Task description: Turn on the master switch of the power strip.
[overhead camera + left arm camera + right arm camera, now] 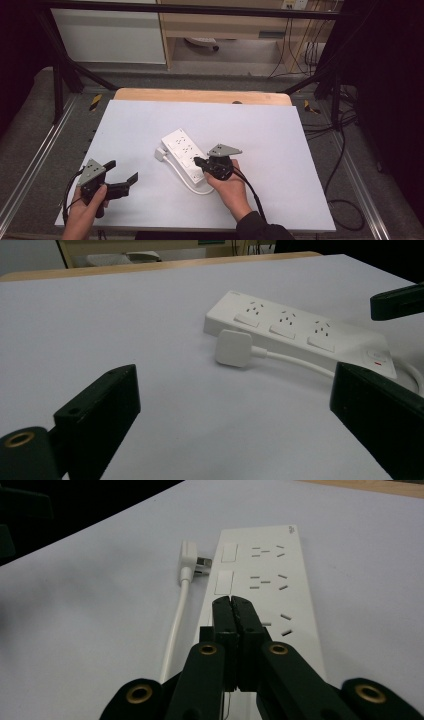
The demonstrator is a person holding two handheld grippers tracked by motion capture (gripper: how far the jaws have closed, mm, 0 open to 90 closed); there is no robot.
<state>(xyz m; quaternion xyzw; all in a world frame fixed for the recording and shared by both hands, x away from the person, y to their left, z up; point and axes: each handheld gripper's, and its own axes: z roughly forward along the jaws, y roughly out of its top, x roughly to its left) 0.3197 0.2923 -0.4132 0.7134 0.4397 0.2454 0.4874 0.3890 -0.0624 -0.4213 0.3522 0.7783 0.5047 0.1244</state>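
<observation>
A white power strip [184,150] with three sockets and rocker switches lies askew at the table's middle. Its own white plug [160,153] lies unplugged beside the strip's left side, and its cable [175,625] runs along that side. My right gripper [196,161] is shut with nothing in it. In the right gripper view its joined tips [231,602] sit over the strip [295,560] at the nearest switch; I cannot tell whether they touch. My left gripper [122,171] stands open and holds nothing at the front left. In the left gripper view the plug [233,347] and strip [295,330] lie beyond its jaws [235,390].
White sheet [260,150] covers the table, with a wooden strip [200,95] bare at the back. Black frame bars [60,75] stand at the back corners. Cables [345,200] trail on the floor to the right. The right hand [230,187] rests near the front edge.
</observation>
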